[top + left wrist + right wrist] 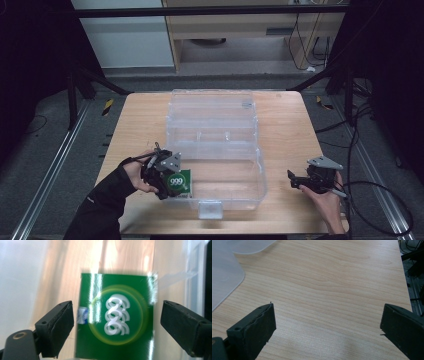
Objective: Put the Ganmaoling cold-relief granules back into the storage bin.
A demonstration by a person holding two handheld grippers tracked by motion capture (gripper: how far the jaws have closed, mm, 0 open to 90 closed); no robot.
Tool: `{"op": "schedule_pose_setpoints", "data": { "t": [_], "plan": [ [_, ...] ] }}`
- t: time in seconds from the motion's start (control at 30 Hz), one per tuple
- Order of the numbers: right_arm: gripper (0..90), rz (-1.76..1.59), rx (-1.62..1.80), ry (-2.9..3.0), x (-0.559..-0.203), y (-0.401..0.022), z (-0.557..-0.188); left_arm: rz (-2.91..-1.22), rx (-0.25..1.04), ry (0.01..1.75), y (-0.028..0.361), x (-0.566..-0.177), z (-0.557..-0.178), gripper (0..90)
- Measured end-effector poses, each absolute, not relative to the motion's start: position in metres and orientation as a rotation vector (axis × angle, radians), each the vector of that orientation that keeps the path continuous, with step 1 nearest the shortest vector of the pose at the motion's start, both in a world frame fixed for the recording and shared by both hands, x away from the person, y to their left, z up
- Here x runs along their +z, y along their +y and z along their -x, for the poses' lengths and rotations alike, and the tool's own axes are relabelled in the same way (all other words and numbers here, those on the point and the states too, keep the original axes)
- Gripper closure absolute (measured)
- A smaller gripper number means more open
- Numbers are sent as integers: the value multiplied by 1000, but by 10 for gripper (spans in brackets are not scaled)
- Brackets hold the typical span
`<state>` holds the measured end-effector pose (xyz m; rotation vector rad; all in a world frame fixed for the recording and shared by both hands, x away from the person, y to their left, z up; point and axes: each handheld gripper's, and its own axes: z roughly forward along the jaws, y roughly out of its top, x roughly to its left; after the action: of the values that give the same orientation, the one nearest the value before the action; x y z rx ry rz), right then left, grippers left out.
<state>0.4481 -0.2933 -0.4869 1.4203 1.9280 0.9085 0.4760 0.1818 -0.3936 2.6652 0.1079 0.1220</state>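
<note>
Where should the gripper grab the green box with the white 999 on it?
Probably across its two long side edges. The flat green cardboard box lies face-up in the near left corner of the clear plastic storage case, so coming straight down works best. The left gripper is open above it, one jaw beside each long edge.
</note>
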Motion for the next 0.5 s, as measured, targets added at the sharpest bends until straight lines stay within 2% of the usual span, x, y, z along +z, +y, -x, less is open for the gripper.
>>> {"op": "schedule_pose_setpoints", "data": {
  "t": [0.23, 0.5],
  "plan": [
    [6, -1421, 916, 1916, -485, -294, -447, -2598, 206, 152, 196, -374, -473, 142],
    [7, -1427, 911, 1908, -485, -296, -447, -2489, 301, 298, 228, -362, -468, 177]
  ]
}}
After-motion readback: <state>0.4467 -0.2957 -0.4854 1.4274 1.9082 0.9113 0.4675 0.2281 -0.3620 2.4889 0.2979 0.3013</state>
